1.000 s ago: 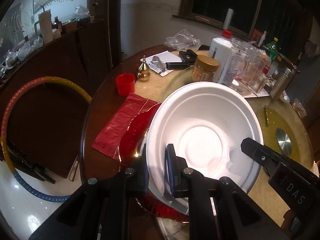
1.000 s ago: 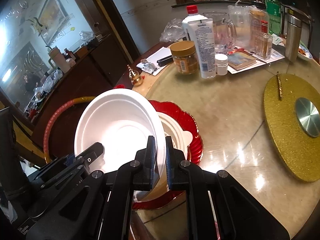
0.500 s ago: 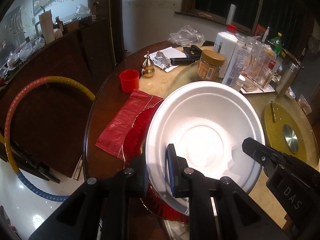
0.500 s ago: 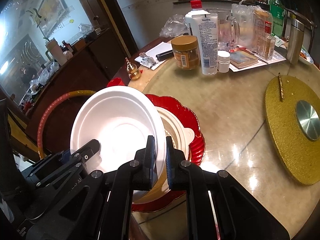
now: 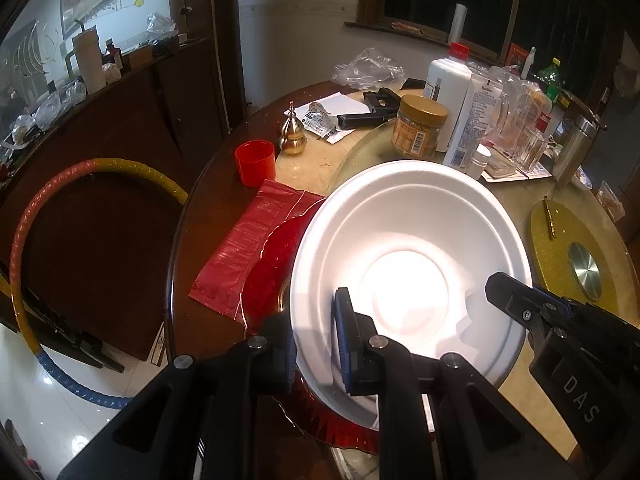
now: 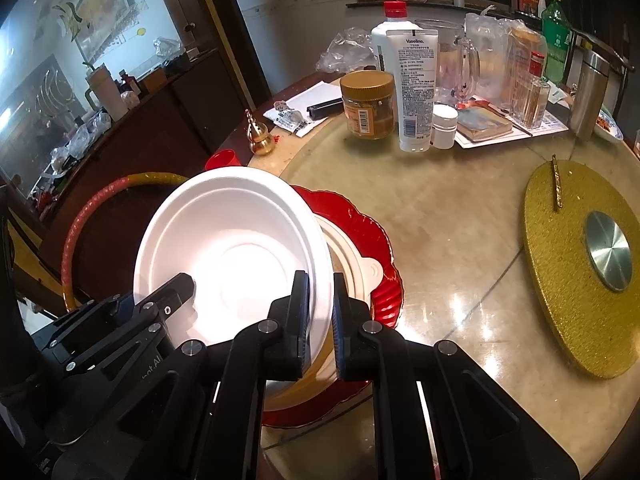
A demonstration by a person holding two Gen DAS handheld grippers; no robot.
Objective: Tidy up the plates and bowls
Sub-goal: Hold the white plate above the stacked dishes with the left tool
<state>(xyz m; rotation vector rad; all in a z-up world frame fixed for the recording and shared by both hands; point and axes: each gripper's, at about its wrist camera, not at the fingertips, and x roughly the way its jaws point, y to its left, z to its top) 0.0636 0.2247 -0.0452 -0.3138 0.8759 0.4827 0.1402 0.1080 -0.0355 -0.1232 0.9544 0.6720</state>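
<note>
Matt white foam bowl (image 5: 408, 248), glossy red plate (image 6: 360, 232), polished table (image 6: 460, 240).

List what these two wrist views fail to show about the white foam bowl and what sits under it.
- Left wrist view: the white foam bowl hides most of the red scalloped plate and everything stacked beneath it.
- Right wrist view: the cream dish under the bowl is mostly covered; whether they touch is unclear.
- Both views: glare washes out the bowl's floor.
- Right wrist view: the right gripper covers the bowl's near rim.

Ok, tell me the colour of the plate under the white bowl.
Red: the plate has a scalloped rim and shows best in the right wrist view, beneath the white bowl.
</note>
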